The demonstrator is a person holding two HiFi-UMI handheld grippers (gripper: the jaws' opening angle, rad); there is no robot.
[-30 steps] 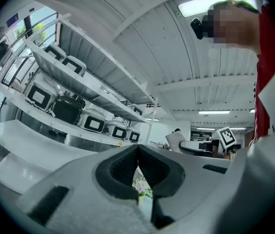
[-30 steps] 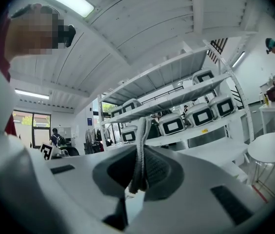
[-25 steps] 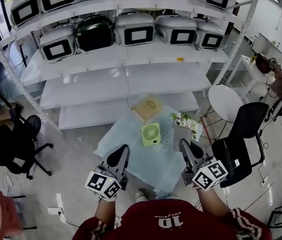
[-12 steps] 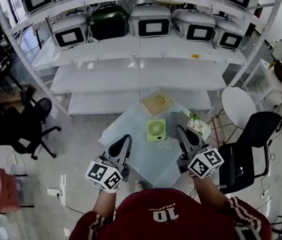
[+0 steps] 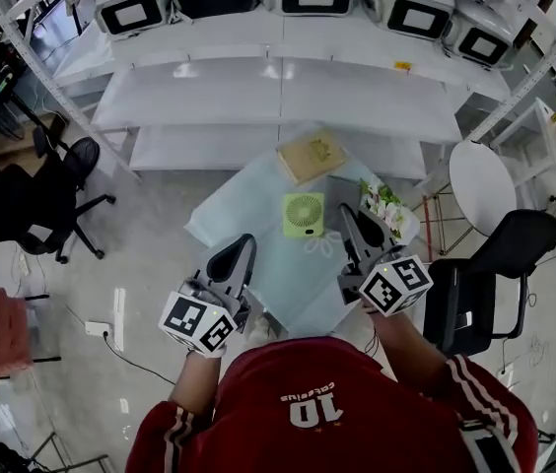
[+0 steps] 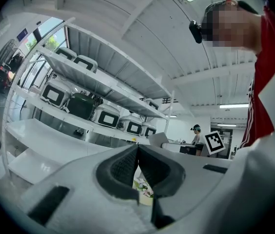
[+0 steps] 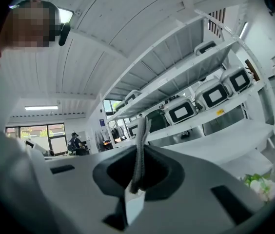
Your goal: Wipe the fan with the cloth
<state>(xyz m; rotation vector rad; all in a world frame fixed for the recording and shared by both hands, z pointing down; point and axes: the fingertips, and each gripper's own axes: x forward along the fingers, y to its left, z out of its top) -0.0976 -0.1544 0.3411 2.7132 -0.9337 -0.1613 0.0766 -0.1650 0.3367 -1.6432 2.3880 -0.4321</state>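
Over the last second the person has stepped in on the pale glass table (image 5: pixel 243 220), which now sits higher in the head view, and both tools have come forward over it. The left gripper (image 5: pixel 242 251) hangs at 8 o'clock of the green square desk fan (image 5: pixel 303 214), apart from it, its jaws pressed together on nothing. The fan stands near the table's middle, untouched. The right gripper (image 5: pixel 348 217) has closed in most. Its tips are just beside the fan at 3 o'clock, jaws likewise together and empty. A grey flat cloth (image 5: pixel 338 188) (my best reading of that patch) lies at the fan's 1 o'clock, just past those tips. I judge that picking it up comes next and wiping has not begun.

Only the head view shows fan, cloth and table. The gripper views tilt up at white metal shelving (image 6: pixel 40 140) and ceiling, yet they alone settle that the jaws meet. The right one also catches a white-and-green flower bunch (image 7: pixel 263 185) at 4 o'clock.
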